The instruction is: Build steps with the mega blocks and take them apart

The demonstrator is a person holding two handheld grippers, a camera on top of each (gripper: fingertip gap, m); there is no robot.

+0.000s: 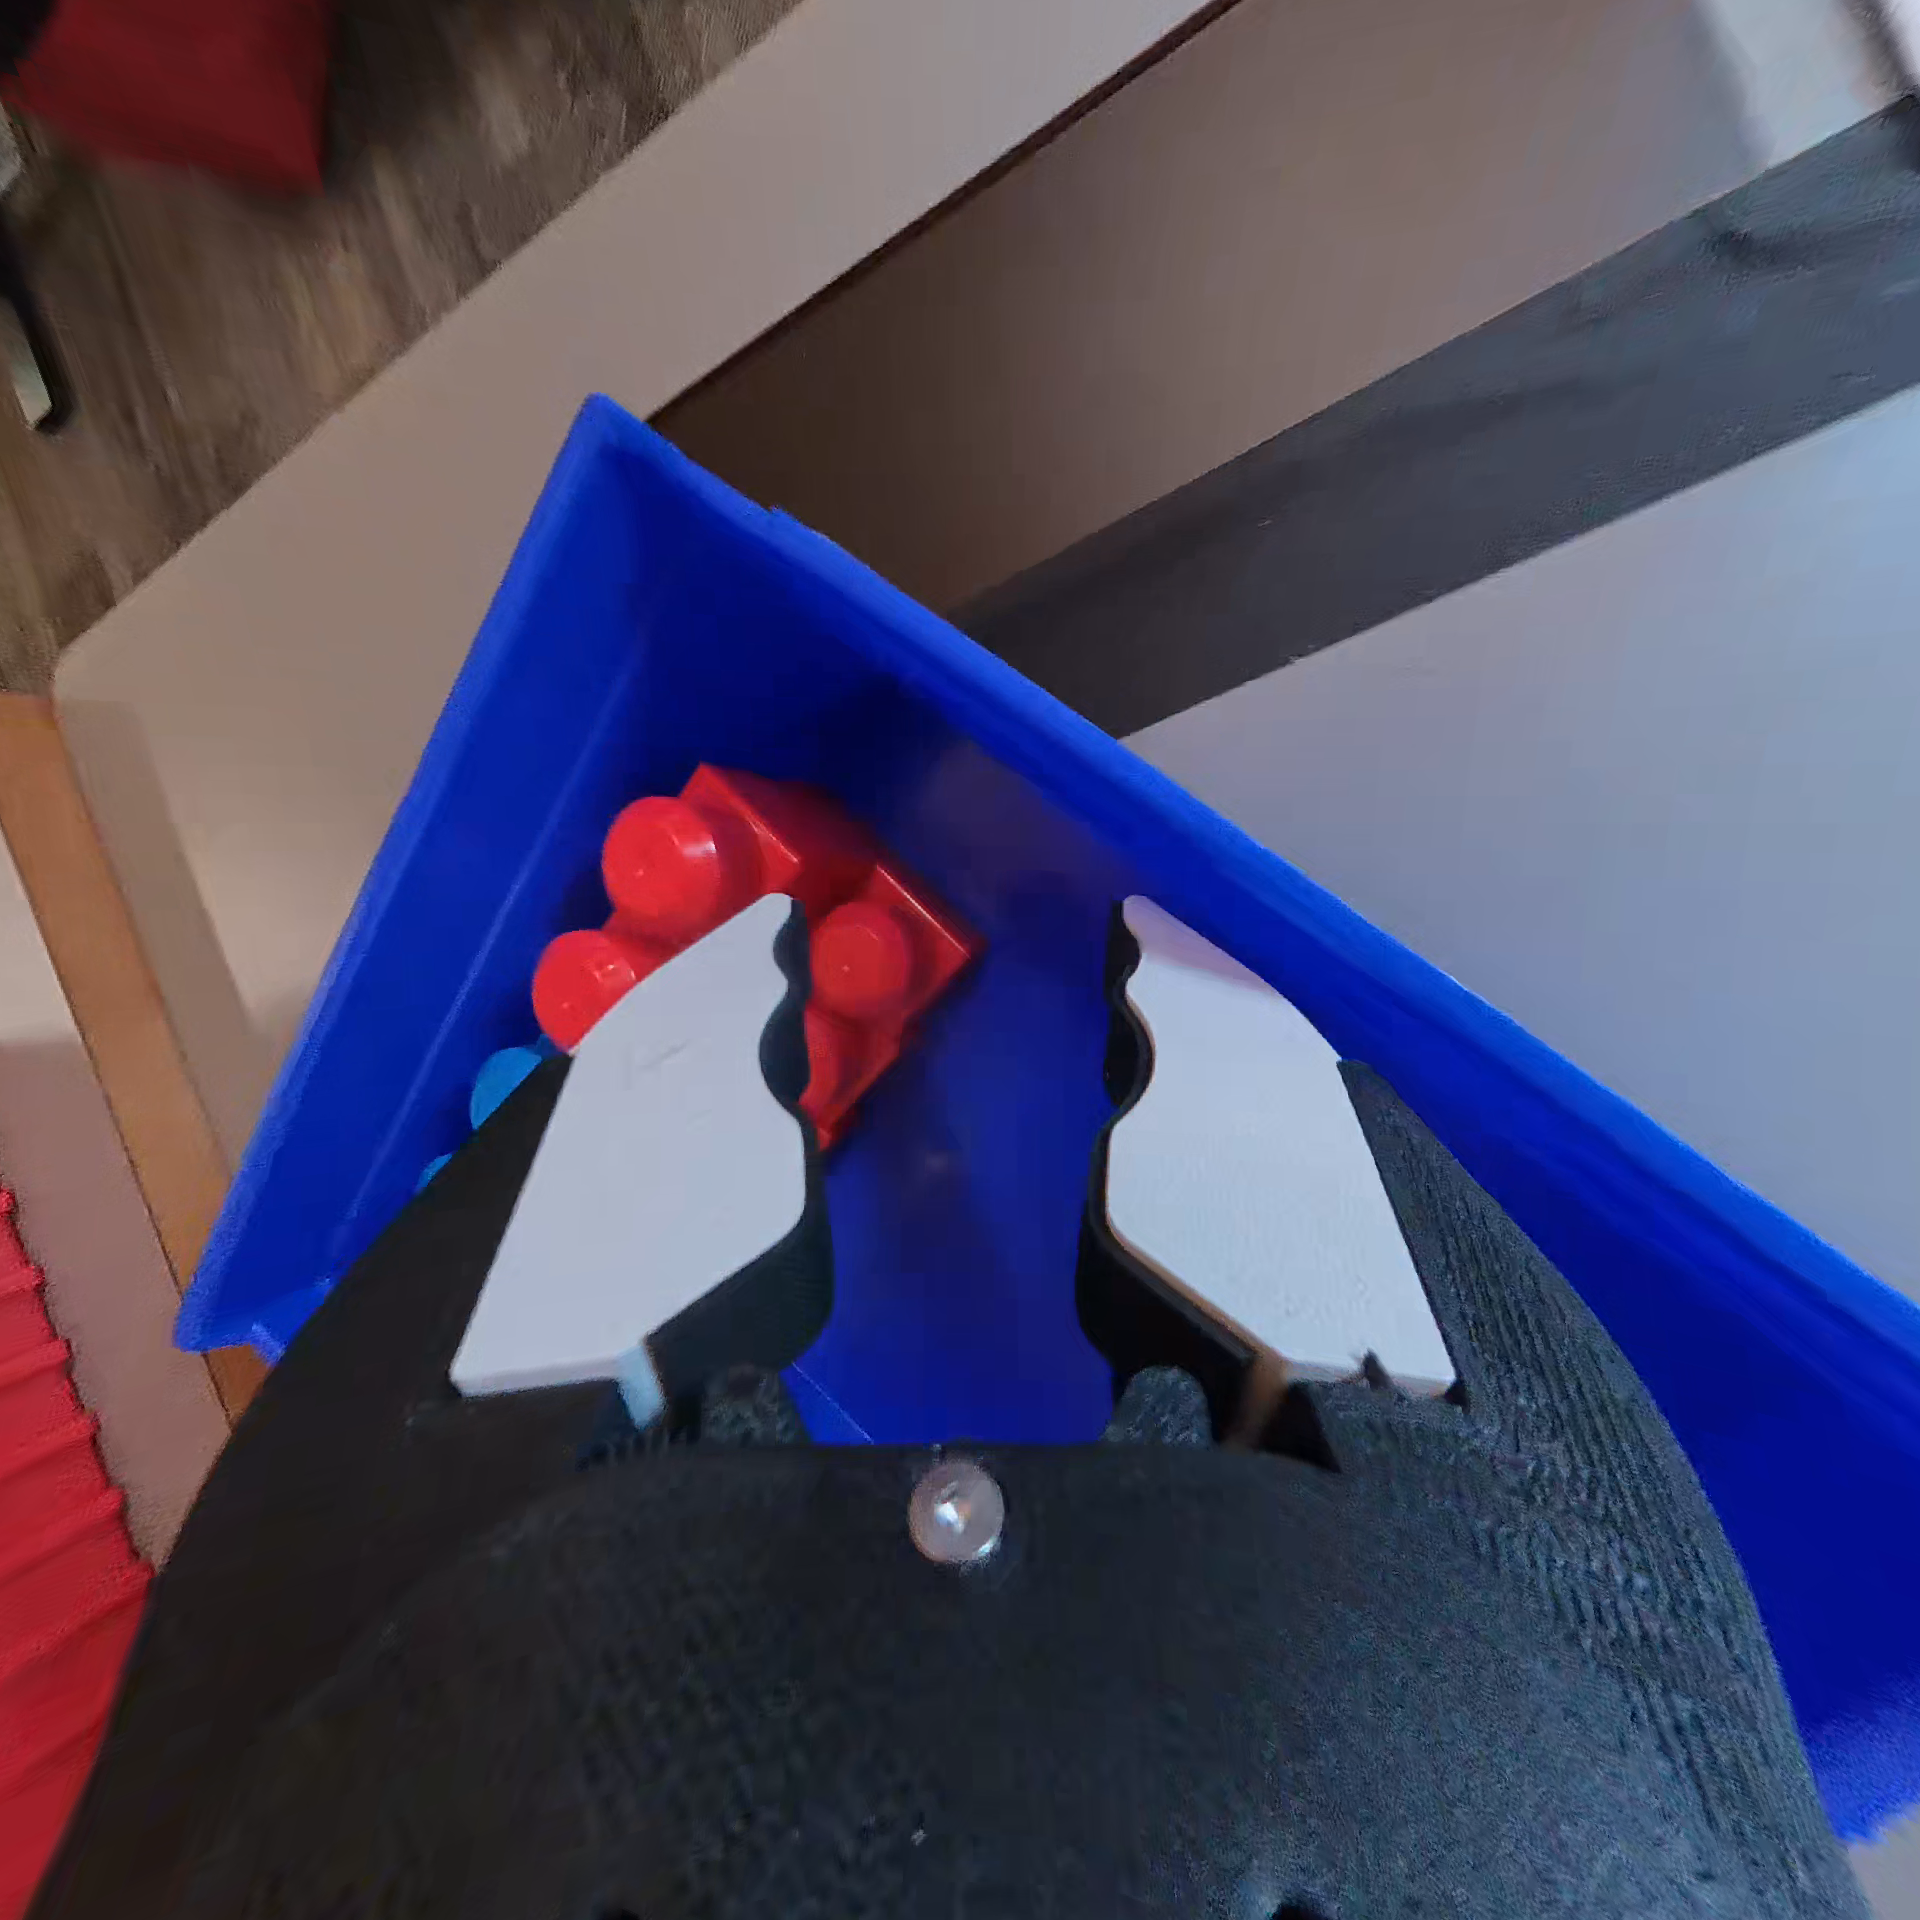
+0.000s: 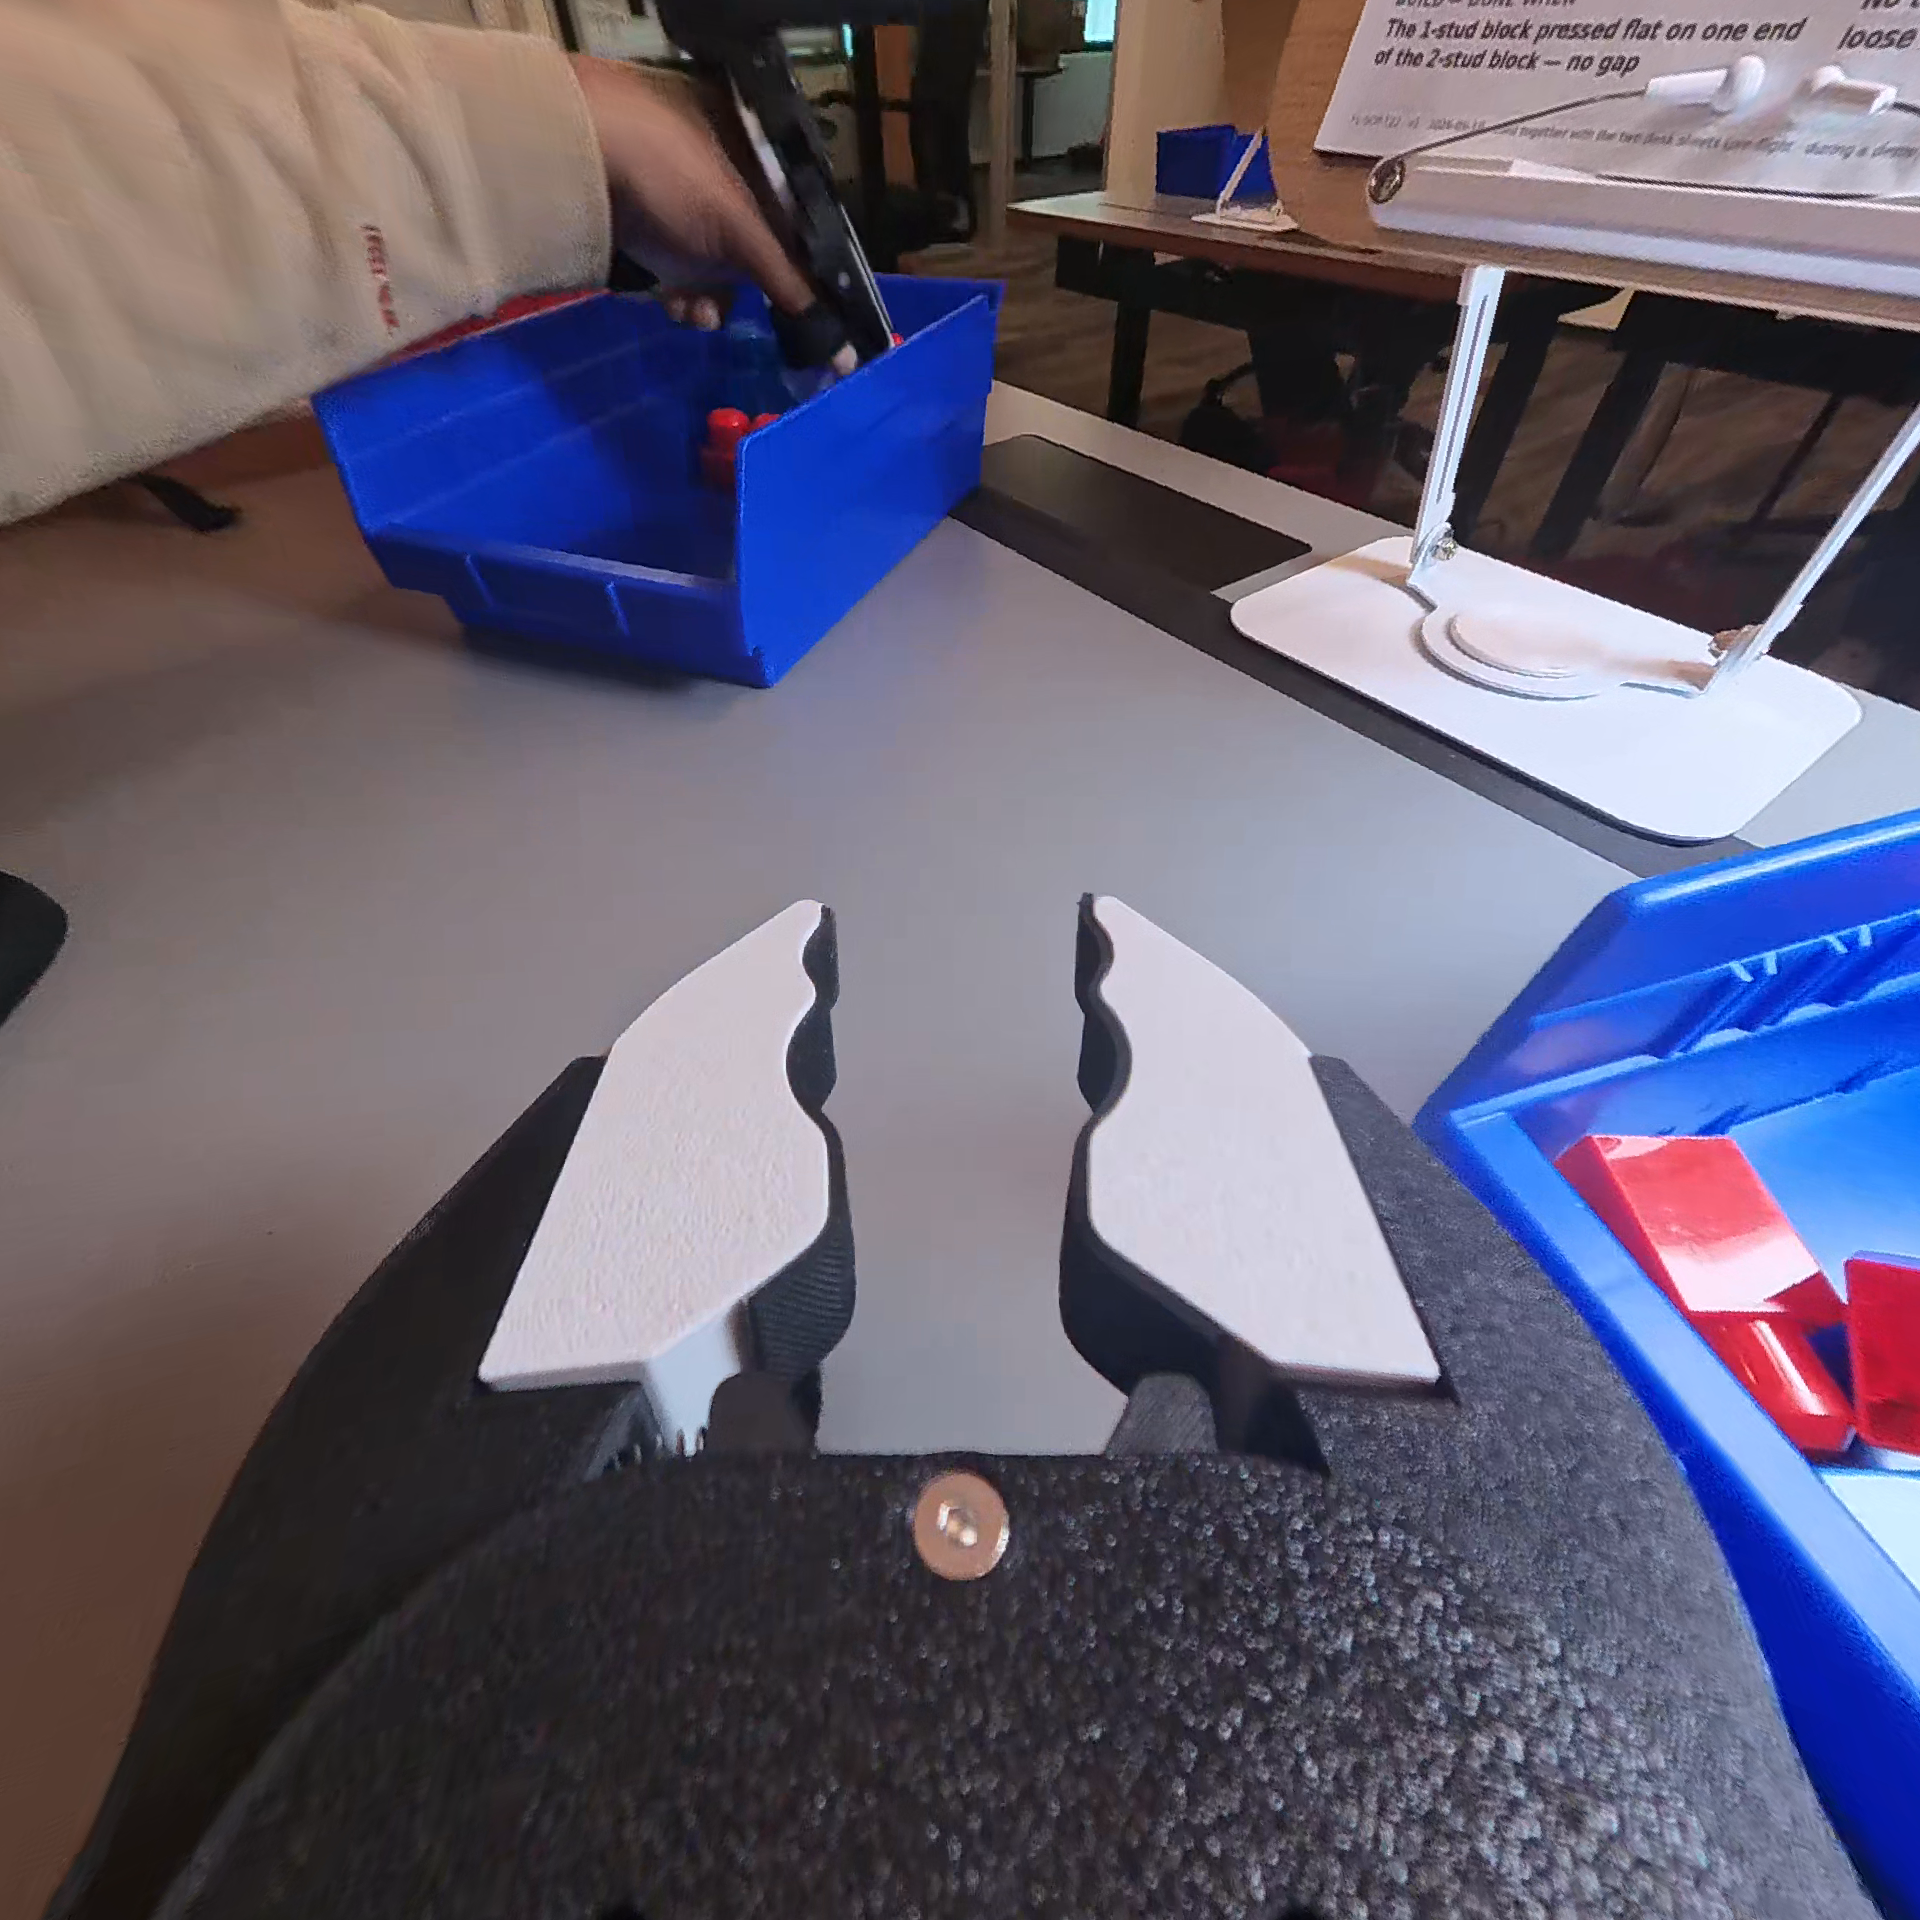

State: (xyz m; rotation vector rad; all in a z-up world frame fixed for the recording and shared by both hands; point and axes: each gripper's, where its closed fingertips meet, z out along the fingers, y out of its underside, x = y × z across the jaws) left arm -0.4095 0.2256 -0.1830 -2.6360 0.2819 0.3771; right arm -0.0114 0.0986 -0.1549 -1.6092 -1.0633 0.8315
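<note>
Our left gripper (image 1: 956,1029) and right gripper (image 2: 954,1029) look alike: each has two pale grey fingers (image 2: 686,1153) with wavy black inner edges, seated in a rough black textured body. Behind the fingers, centred, sits one silver screw (image 2: 958,1529). Our left arm wears a cream ribbed sleeve (image 2: 260,229) with small red lettering.

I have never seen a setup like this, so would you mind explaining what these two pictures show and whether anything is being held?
A person holds a two-finger gripper in each hand; a camera on each looks along its fingers. In the left wrist view, the left gripper reaches open into a blue bin, beside a red block with round studs; it holds nothing. In the right wrist view, the right gripper hangs open and empty over the grey table. Farther off is that same bin, and a second blue bin at the right holds red blocks. A white stand carries an instruction sheet.
</note>
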